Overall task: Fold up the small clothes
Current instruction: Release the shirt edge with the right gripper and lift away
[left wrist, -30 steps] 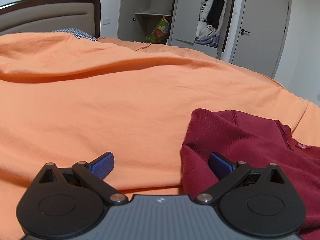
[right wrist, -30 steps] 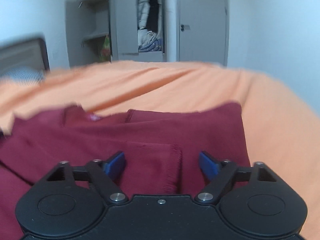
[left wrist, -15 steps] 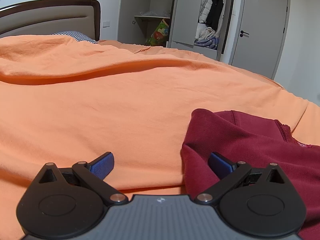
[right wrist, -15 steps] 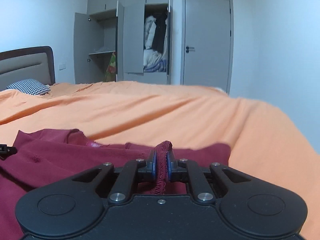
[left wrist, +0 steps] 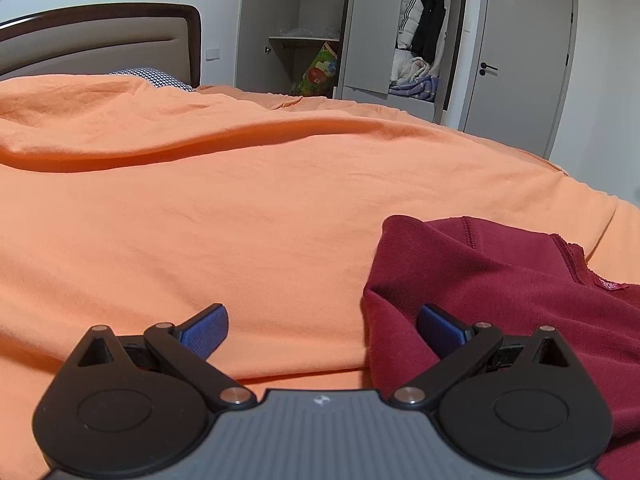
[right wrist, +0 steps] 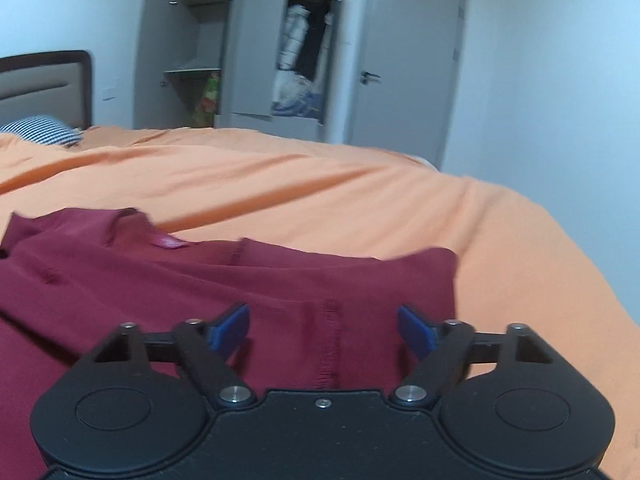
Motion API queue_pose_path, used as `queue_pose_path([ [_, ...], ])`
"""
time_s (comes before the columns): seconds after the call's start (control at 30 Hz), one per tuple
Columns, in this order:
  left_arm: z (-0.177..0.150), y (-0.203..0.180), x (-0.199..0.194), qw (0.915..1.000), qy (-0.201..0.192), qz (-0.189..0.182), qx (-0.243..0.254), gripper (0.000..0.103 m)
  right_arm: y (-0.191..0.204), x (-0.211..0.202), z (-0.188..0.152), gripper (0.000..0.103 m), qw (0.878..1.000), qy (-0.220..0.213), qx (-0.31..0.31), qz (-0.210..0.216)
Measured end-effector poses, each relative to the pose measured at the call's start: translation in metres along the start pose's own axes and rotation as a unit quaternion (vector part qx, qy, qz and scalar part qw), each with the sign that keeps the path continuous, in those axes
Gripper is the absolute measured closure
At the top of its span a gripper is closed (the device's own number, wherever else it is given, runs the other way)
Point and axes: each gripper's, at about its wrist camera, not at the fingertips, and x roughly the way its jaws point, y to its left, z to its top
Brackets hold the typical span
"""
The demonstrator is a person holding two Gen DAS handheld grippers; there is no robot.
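A dark red garment (left wrist: 500, 280) lies on the orange bedcover (left wrist: 240, 208), at the lower right of the left wrist view. My left gripper (left wrist: 322, 330) is open at the garment's left edge; its right finger rests over the red cloth, its left finger over the bedcover. In the right wrist view the red garment (right wrist: 160, 280) spreads across the lower left, with a stitched hem running between the fingers. My right gripper (right wrist: 323, 328) is open just above the cloth, holding nothing. A small label shows near the garment's collar (right wrist: 168, 243).
A padded headboard (left wrist: 100, 44) and a patterned pillow (left wrist: 152, 78) stand at the far left. An open grey wardrobe (left wrist: 416, 48) with hanging clothes and a shut grey door (left wrist: 520, 64) are behind the bed. The bedcover (right wrist: 520, 260) drops off at the right.
My right gripper was open, shut on a fold of the red garment half a second ago, and is now open again with the cloth lying flat. The left gripper has barely moved.
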Motion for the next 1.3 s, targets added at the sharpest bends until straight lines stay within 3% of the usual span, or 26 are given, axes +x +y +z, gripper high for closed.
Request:
queue_pose_path([
  [0.13,0.002,0.004,0.0,1.0,0.004,-0.006,-0.006,0.0,0.011,0.009,-0.009,0.011,0.999,0.027,-0.035,-0.014],
  [0.23,0.01,0.013,-0.002,0.9994,0.005,-0.014,-0.03,0.0,-0.004,0.014,-0.011,0.009,0.999,0.036,0.002,-0.037],
  [0.3,0.015,0.019,0.001,0.999,0.001,0.005,-0.044,0.0,-0.016,0.01,-0.01,0.009,0.997,0.031,0.027,-0.062],
  [0.4,0.021,0.027,0.007,0.9981,-0.001,-0.005,-0.062,0.0,-0.028,0.007,-0.013,0.007,0.996,0.033,0.051,-0.059],
  [0.5,0.02,0.02,0.017,0.9993,0.01,0.01,-0.036,0.0,-0.029,0.011,-0.017,0.006,0.996,0.056,0.045,-0.061],
  [0.6,0.02,0.018,0.01,0.9996,0.003,0.014,-0.025,0.001,-0.03,0.002,-0.014,0.005,0.996,0.048,0.044,-0.065],
  [0.8,0.021,0.033,-0.026,0.9979,-0.005,-0.013,-0.063,0.001,-0.044,-0.033,-0.022,0.001,0.996,0.043,0.062,-0.042],
  [1.0,0.009,0.032,-0.086,0.9992,-0.025,-0.026,-0.017,0.0,-0.048,-0.085,-0.044,0.001,0.996,0.036,0.078,-0.005],
  [1.3,-0.042,0.028,-0.158,0.998,-0.004,-0.057,0.026,0.0,-0.043,-0.16,-0.08,0.001,0.994,0.036,0.099,0.02],
])
